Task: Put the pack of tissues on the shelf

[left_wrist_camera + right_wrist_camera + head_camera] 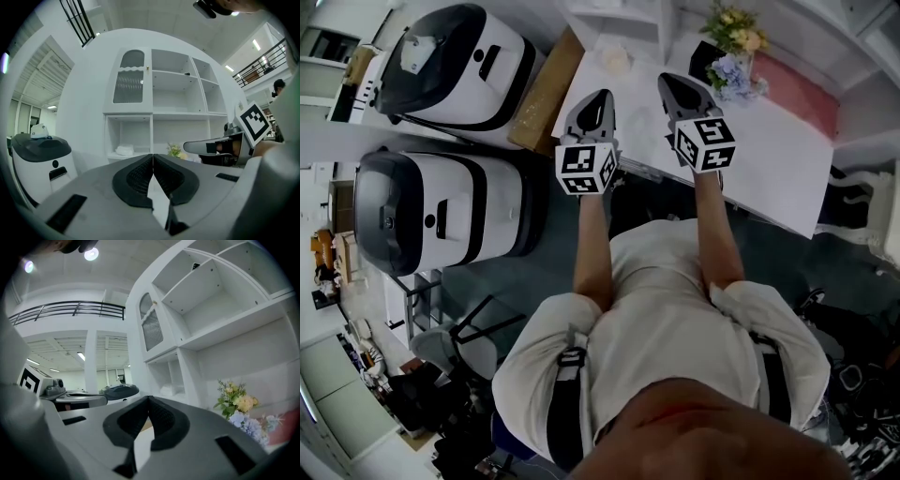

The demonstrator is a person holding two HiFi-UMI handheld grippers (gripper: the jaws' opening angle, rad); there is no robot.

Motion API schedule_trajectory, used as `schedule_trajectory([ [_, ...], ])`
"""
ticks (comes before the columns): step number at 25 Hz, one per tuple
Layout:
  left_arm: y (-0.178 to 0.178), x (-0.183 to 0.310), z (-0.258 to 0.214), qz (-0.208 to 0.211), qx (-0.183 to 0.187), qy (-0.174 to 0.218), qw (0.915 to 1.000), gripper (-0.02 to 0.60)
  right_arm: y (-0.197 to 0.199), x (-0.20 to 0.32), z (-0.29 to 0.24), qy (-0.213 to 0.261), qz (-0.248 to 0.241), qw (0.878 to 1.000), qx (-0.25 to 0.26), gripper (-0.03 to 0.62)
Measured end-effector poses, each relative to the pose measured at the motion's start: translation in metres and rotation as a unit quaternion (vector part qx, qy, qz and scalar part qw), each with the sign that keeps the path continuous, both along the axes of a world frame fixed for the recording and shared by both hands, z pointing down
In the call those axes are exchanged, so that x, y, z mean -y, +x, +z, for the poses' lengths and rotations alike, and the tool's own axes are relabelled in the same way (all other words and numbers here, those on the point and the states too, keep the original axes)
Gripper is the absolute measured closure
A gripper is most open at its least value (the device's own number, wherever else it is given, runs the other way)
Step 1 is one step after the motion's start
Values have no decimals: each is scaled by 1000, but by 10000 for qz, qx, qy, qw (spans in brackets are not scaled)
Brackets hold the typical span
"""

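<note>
The pack of tissues (124, 150) is a white bundle lying in the lower left compartment of the white shelf unit (152, 114). The same pack (168, 390) shows in the right gripper view, and from above it is a pale patch (614, 58). My left gripper (153, 155) is shut, its dark pads meeting with nothing between them. My right gripper (148, 398) is shut and empty too. In the head view both are held side by side over the white counter, left gripper (598, 97) and right gripper (675, 82), a short way back from the pack.
A vase of yellow and blue flowers (733, 42) stands on the counter right of the pack, next to a pink mat (802, 89). Two large white and black machines (459, 61) (441, 211) stand at the left, with a cardboard box (546, 89) beside the counter.
</note>
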State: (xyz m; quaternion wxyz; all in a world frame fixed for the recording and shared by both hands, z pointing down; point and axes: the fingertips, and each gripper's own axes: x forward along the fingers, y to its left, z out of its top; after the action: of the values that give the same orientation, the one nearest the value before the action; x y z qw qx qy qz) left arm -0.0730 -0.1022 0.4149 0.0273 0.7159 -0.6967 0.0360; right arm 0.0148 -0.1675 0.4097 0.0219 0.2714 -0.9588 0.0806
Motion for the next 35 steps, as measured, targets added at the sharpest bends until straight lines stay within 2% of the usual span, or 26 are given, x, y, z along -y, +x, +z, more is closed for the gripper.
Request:
schedule_trajectory([
  [14,-4,-1,-1,-52,99,-95,9999,571,-3,-3,-1,-73,-212,9997,101,526],
  [24,3,5,-18,34,331,-35,9994,571,-3,1,-1,30,-188,9998,16,526],
  [35,5,9,-14,-9,374,-108,9992,571,5,8,-2,21,-155,9999,44,526],
])
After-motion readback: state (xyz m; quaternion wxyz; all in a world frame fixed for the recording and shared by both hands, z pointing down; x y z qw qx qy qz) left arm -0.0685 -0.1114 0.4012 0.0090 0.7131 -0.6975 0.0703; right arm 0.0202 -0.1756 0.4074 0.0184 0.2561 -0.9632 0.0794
